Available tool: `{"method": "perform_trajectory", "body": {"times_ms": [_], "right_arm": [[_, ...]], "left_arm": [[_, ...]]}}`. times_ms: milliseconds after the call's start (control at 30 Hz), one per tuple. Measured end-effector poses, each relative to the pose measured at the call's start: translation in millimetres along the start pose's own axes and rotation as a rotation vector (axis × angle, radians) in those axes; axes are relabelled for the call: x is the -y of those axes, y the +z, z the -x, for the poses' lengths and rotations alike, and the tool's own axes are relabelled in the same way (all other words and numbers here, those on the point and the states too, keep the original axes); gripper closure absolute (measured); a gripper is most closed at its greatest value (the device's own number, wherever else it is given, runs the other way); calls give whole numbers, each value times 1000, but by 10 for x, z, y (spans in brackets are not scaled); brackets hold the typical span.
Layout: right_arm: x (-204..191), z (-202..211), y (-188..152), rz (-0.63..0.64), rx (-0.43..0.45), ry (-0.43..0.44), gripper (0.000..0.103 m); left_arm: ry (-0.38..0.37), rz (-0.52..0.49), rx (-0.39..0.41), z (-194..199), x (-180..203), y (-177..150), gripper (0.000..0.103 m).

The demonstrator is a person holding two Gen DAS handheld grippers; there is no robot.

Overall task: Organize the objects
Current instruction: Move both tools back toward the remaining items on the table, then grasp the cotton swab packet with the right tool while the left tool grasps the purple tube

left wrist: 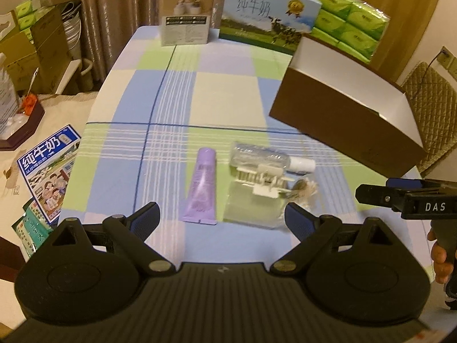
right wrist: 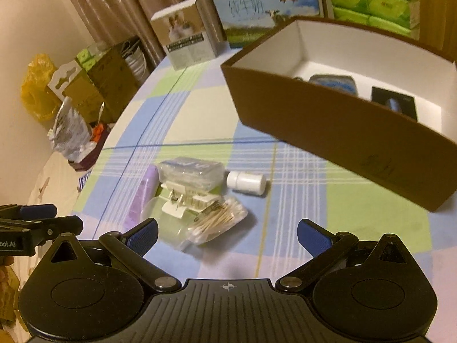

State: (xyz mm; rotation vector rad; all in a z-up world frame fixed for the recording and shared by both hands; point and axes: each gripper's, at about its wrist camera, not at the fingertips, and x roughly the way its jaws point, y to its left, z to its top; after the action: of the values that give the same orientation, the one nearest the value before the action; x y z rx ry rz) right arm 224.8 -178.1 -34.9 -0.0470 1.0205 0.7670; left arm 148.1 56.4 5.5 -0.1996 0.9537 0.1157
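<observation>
At the bottom of the left wrist view the left gripper (left wrist: 221, 214) is spread wide and holds nothing. The right gripper (right wrist: 227, 235) fills the bottom of its own view, equally wide and empty.

Just past the left gripper's fingers, low in the centre of the frame, a purple tube (left wrist: 201, 184) lies flat on the checked tablecloth (left wrist: 217, 91). Touching it on the right is a small heap: a clear pouch (left wrist: 251, 205) with a white clip (left wrist: 267, 181) on top, a bag of cotton swabs (right wrist: 217, 218) at its right edge, and a clear packet (right wrist: 190, 171) behind. A white bottle (right wrist: 247, 182) lies on its side just right of the heap.

Further back, at the right of both frames, stands an open brown box (right wrist: 337, 131) with white inner walls; two dark items lie inside, too blurred to name.

Along the top of the frame, at the table's far edge, stand a beige carton (left wrist: 187, 13), a blue milk case (left wrist: 268, 14) and green tissue packs (left wrist: 352, 20).
</observation>
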Motion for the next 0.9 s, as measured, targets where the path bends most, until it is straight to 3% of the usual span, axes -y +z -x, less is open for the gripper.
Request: {"method": "perform_trajectory", "body": {"times_ms": [467,600,900], "right_arm": [[-114,-510,27,-20,-67,-48,3],[-114,-693,33,-15,-101,-69,22],[-48,-851,-15,62,-130,-129,39]], "left_arm": [[1,-2,-57,-309,-196,-16,11],[-2,-1,-69,-392,-253,2,11],[-3,-5,-90,-580,-369,69,13]]}}
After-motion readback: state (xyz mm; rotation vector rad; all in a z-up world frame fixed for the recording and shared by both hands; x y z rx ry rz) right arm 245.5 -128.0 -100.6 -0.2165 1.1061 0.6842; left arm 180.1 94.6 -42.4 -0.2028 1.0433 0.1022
